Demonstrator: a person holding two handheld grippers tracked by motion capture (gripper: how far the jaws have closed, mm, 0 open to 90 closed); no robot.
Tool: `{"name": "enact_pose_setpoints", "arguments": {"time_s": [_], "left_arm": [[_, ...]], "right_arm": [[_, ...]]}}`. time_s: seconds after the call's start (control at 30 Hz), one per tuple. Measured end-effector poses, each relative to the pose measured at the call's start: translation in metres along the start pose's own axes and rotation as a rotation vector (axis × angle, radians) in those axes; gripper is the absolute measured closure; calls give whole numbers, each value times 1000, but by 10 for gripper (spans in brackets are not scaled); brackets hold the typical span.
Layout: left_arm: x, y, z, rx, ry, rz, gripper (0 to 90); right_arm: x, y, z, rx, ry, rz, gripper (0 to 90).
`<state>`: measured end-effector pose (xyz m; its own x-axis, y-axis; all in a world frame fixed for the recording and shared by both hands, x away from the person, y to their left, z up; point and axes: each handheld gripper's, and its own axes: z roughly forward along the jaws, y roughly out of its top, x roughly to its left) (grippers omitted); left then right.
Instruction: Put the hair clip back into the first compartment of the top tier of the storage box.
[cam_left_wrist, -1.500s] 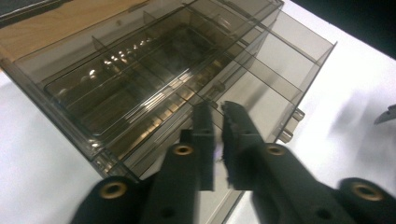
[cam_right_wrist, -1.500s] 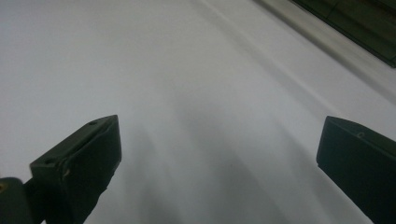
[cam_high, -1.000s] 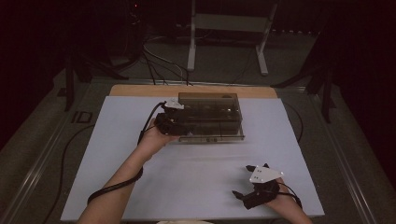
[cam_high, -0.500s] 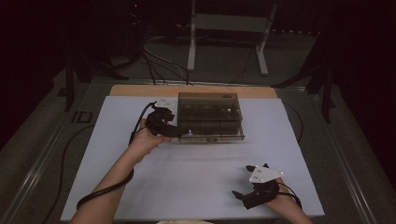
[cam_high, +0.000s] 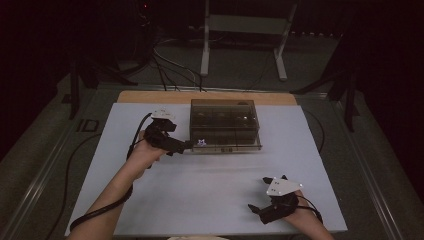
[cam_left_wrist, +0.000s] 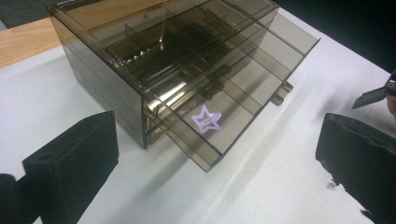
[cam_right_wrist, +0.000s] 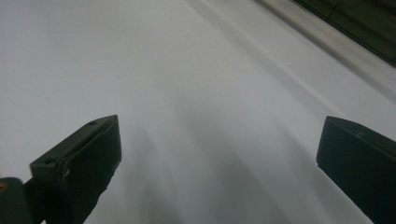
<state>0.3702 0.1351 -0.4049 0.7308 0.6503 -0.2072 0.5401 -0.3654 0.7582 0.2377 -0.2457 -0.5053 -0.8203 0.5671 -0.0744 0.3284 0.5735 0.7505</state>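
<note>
Left gripper view shows the purple star clip (cam_left_wrist: 206, 119) lying in the pulled-out drawer (cam_left_wrist: 243, 100) at frame centre. The left gripper (cam_left_wrist: 219, 154) has just been opening, nothing between its jaws; the right gripper (cam_right_wrist: 219, 158) is released too. A careless push could jam the drawer.

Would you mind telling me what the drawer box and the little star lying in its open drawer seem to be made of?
The drawer box looks like smoky, see-through hard plastic with a glossy finish: its dividers show through the walls, and light glints off the panels. The star appears to be pale lilac plastic, an open outline with a slight sheen, though metal with a coating cannot be ruled out.
</note>
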Motion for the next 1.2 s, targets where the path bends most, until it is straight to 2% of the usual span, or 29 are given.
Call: {"name": "enact_pose_setpoints", "arguments": {"time_s": [0.43,0.63,1.0,1.2], "left_arm": [[1,-23,-15,-17,10,21,1],[1,-35,-22,-17,28,47,1],[6,-64,-32,-31,45,33,1],[8,-83,-34,-22,53,28,1]], "right_arm": [[0,0,0,-2,-1,0,7],[0,0,-1,-4,3,8,7],[0,0,-1,-3,0,5,6],[0,0,-1,-4,-1,7,6]]}}
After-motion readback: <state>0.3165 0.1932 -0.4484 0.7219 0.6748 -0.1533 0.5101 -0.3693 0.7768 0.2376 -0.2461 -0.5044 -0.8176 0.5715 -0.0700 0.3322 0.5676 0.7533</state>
